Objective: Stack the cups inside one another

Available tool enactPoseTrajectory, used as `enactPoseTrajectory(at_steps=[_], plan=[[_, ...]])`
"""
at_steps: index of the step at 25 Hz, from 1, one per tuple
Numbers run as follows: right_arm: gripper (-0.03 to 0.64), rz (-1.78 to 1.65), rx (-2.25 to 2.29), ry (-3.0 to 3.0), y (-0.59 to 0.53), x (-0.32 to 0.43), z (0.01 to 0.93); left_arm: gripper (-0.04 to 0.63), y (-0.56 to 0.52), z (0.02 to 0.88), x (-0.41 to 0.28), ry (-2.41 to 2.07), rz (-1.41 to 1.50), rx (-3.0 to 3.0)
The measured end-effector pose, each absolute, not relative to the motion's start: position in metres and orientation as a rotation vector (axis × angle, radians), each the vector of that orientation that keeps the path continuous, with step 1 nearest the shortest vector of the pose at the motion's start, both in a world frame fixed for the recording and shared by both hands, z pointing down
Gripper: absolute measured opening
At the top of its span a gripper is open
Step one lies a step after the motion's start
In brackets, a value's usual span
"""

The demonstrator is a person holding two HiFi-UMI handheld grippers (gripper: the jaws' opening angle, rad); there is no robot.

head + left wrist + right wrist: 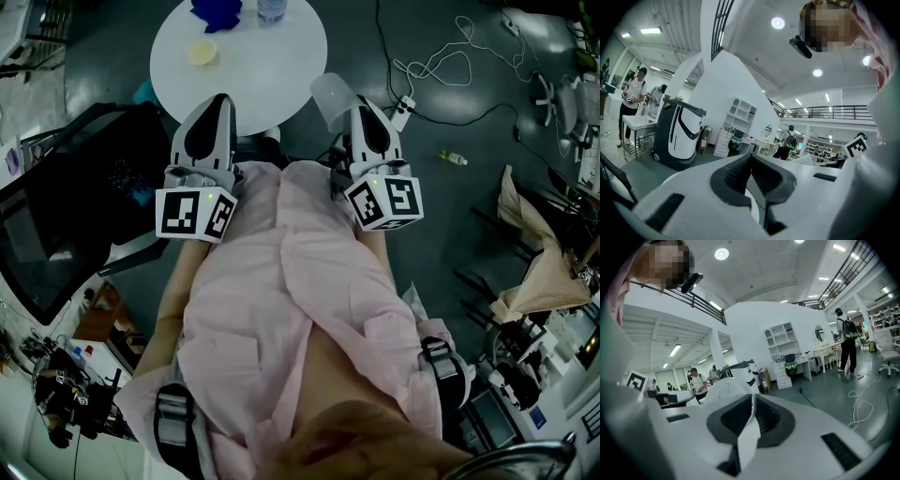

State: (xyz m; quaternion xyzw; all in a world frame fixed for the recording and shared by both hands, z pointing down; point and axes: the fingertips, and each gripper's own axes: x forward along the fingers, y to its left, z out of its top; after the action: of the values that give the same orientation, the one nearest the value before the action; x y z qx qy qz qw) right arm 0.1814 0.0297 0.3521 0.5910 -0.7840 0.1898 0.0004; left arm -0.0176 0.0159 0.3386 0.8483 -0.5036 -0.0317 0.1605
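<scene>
A clear plastic cup [333, 94] is pinched by its wall in my right gripper [359, 103], just off the near right edge of the round white table [281, 70]. In the right gripper view the cup's [723, 389] thin rim runs between the pads, and the right gripper [753, 398] is shut on it. My left gripper [220, 99] points at the table's near edge. Its pads meet at the tips in the left gripper view, with nothing between them [751, 157]. Both grippers are held close to the person's chest.
On the table lie a small yellow round thing [202, 52], a blue crumpled thing [216, 13] and a bottle [270, 9]. Cables [441, 64] and a small bottle [453, 157] lie on the dark floor. A black screen [52, 230] stands left. People and a white machine [677, 136] are in the background.
</scene>
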Motion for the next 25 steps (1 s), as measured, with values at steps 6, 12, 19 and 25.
enactPoseTrajectory(at_steps=[6,12,19,25], plan=[[0.035,0.6,1.868,-2.459,0.0308,0.1833,0.3521,0.018,0.0156,0.3394,-0.0167,-1.434,-0.087,2.424],[0.037,0.595,1.872,-2.454,0.0315,0.1813,0.3508,0.018,0.0155,0.3384,-0.0193,-1.431,-0.098,2.42],[0.036,0.588,1.876,-2.444,0.0345,0.1816,0.3506,0.018,0.0179,0.339,-0.0205,-1.428,-0.111,2.412],[0.036,0.578,1.863,-2.444,0.0347,0.1791,0.3505,0.018,0.0191,0.3397,-0.0221,-1.429,-0.121,2.404]])
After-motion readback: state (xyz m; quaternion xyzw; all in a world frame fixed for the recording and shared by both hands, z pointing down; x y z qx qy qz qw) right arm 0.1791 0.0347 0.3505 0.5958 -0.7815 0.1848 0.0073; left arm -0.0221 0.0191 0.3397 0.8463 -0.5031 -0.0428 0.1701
